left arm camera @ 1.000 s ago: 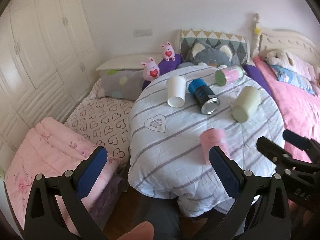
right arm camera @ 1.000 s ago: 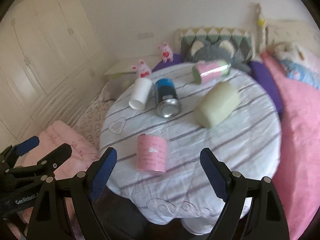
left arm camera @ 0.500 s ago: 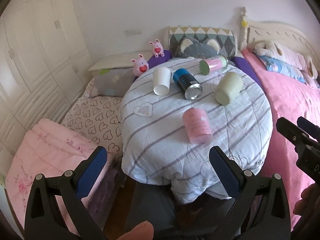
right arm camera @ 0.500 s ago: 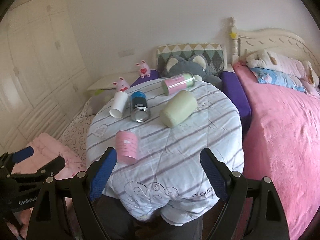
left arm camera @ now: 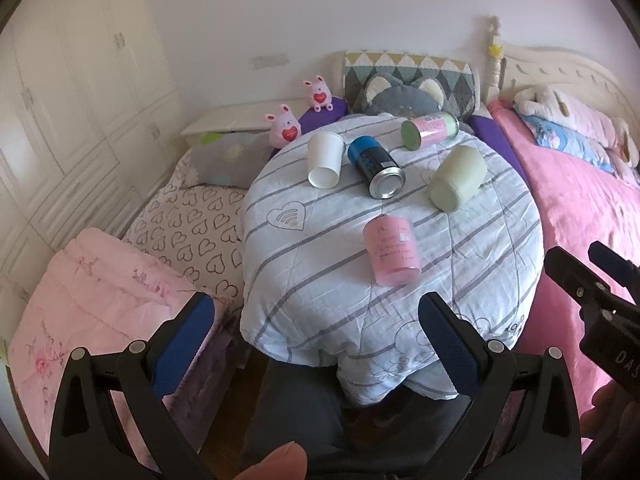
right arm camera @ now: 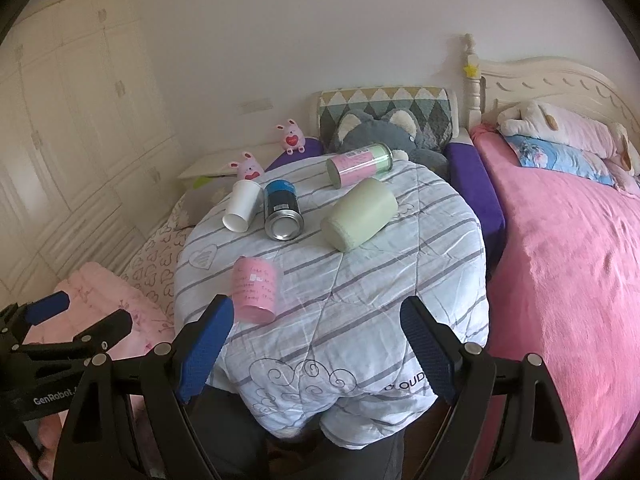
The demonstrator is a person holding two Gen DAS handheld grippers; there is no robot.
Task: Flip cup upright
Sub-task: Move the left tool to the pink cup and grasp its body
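Observation:
Several cups lie on their sides on a round table (left arm camera: 400, 312) (right arm camera: 400, 272) under a striped quilt. A pink cup (left arm camera: 393, 255) (right arm camera: 256, 289) lies nearest. A pale green cup (left arm camera: 458, 178) (right arm camera: 360, 214), a blue can (left arm camera: 376, 167) (right arm camera: 282, 216), a white paper cup (left arm camera: 324, 159) (right arm camera: 241, 210) and a pink-and-green cylinder (left arm camera: 430, 129) (right arm camera: 359, 164) lie further back. My left gripper (left arm camera: 316, 344) is open and empty, short of the table's near edge. My right gripper (right arm camera: 316, 356) is open and empty, just short of the pink cup.
A pink bed (right arm camera: 568, 248) lies to the right with plush toys. Folded pink and heart-print bedding (left arm camera: 120, 280) lies left of the table. A grey cat cushion (right arm camera: 380, 132) and pink bunny toys (left arm camera: 285, 127) sit behind. White wardrobes (left arm camera: 60, 100) line the left wall.
Both grippers pulled back from the table over the last second, so the table looks smaller and further away. The cups have not moved. Both grippers stayed open.

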